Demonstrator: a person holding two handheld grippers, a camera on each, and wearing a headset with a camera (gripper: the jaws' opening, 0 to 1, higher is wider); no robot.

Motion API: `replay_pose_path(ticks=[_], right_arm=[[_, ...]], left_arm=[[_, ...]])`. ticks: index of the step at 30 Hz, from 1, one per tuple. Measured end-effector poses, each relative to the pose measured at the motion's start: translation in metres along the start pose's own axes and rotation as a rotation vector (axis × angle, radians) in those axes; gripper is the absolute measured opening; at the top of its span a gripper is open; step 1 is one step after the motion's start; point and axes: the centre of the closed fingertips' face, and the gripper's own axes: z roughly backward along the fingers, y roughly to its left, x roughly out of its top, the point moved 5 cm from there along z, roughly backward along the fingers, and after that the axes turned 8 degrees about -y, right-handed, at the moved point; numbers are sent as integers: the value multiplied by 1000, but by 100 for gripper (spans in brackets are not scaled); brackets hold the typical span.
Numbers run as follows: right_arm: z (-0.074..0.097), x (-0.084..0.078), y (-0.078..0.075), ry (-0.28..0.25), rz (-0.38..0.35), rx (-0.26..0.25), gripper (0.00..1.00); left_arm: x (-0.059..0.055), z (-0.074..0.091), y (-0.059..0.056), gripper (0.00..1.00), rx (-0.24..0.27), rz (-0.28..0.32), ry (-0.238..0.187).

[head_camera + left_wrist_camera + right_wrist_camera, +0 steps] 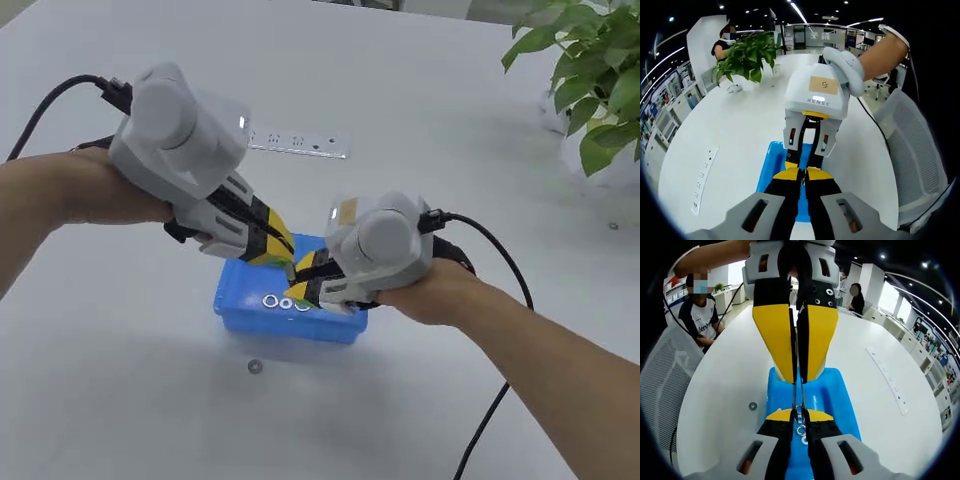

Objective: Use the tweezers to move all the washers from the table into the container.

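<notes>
Left tool (283, 248), clenched on the slim metal tweezers (793, 390), pointed toward the right. Below and short of its tips, one small silver washer (254, 367) lay on the white counter (120, 400), just outside the blue plastic container (290, 335); other washers (271, 301) rested inside, directly under the tips. Right tool (302, 290), opposite, pinched the same tweezers near their points. Recommended technique: hold both grips steady, lift clear of the container wall, and descend steeply onto the loose washer.

We see bright, even light from ceiling strips (798, 11), soft shadows on our white counter (150, 400), sharp head view, strong fisheye bending at gripper-view edges.
</notes>
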Motion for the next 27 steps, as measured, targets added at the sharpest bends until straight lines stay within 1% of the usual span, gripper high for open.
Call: replay_pose_path(ticks=[5, 15, 19, 27], right_arm=[[4, 6, 4, -4, 7, -8, 10], [9, 16, 20, -10, 24, -9, 11], [9, 20, 27, -13, 29, -6, 11], [4, 22, 45, -16, 29, 14, 11]], left_arm=[[6, 5, -7, 7, 5, -10, 1], [12, 13, -23, 7, 10, -22, 9], [12, 16, -31, 7, 14, -22, 8], [7, 19, -47, 7, 17, -13, 15]])
